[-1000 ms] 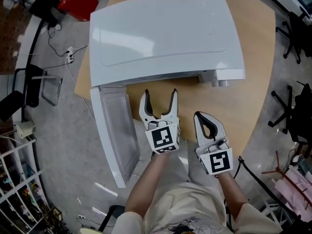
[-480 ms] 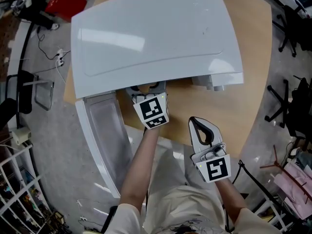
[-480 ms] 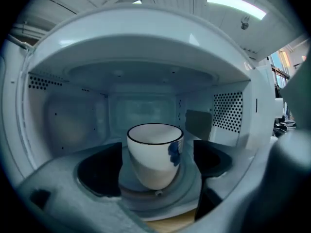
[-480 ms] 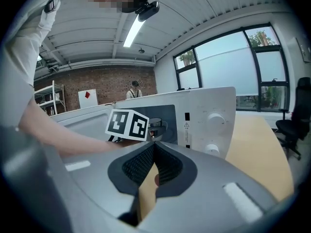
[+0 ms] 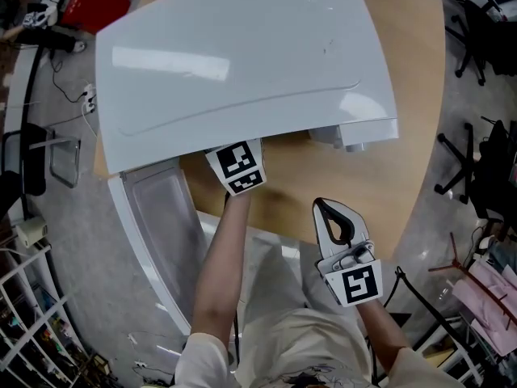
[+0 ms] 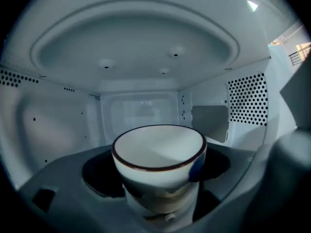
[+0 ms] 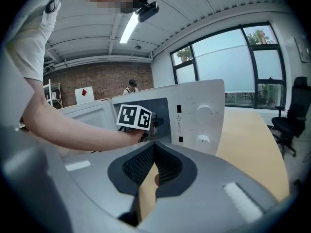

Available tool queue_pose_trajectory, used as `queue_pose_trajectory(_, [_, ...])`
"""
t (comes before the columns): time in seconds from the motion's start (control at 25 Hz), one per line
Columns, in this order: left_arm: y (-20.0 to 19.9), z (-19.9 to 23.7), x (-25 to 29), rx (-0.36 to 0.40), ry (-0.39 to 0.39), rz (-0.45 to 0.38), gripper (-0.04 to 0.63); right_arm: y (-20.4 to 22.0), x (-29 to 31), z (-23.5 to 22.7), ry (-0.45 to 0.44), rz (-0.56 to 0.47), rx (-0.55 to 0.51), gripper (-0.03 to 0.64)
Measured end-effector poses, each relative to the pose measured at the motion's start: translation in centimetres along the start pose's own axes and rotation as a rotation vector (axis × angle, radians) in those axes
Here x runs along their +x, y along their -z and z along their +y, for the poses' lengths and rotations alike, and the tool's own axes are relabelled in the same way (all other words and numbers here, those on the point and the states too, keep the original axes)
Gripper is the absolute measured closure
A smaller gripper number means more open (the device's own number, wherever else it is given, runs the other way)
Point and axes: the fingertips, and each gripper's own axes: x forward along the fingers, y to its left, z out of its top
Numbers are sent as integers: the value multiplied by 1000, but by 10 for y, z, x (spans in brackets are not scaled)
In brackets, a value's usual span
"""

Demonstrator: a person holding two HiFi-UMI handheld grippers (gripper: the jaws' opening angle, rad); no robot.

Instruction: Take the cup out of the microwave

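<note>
A white cup [image 6: 158,152] with a dark brown rim and a blue mark on its right side stands inside the white microwave [image 5: 242,63], whose door [image 5: 153,225] hangs open to the left. My left gripper [image 6: 160,183] has reached into the cavity. Its jaws are closing with the cup between them, and dark gaps still show on both sides. In the head view only its marker cube [image 5: 237,166] shows below the microwave's top. My right gripper [image 5: 338,210] hovers over the table in front of the microwave, shut on nothing.
The microwave stands on a round wooden table [image 5: 404,160], its knobs [image 7: 204,110] at the right of the opening. Office chairs [image 5: 485,23] stand to the right. A red box [image 5: 97,2], cables and a wire shelf [image 5: 24,297] are on the left.
My left gripper has moved forward from in front of the microwave into its cavity, so its jaws are now hidden under the top. The right gripper has stayed about where it was.
</note>
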Motion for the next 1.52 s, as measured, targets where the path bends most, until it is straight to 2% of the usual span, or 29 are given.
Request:
queue_pose_trajectory(0.2, [0,-4,-2,24,16,11,187,-4,2,-4,2,-9,-6,612])
queue_pose_trajectory(0.44, [1,-5,-24,13,21,16,187,-15,2,-1,-8,-34,-18,612])
queue_pose_trajectory(0.56, [-1,-6,-38,14,21,18,187,-18,-1,5,-38,-28,-50,612])
queue_pose_trajectory(0.64, [-2,-7,-49,15,22,21,187,-23,-2,5,-20,-43,-67,612])
queue_pose_trajectory(0.76, [-5,-9,-68,20,19,23,187,-28,-5,4,0,-52,-74,612])
queue_pose_trajectory(0.88, [-8,-14,-86,21,23,25,187,-24,-12,6,-22,-1,-94,612])
queue_pose_trajectory(1.08, [-19,-22,-125,25,34,35,187,-31,-21,12,-44,-15,-94,612])
queue_pose_trajectory(1.52, [-48,-51,-217,3,61,41,187,-56,-35,11,-30,-65,-94,612])
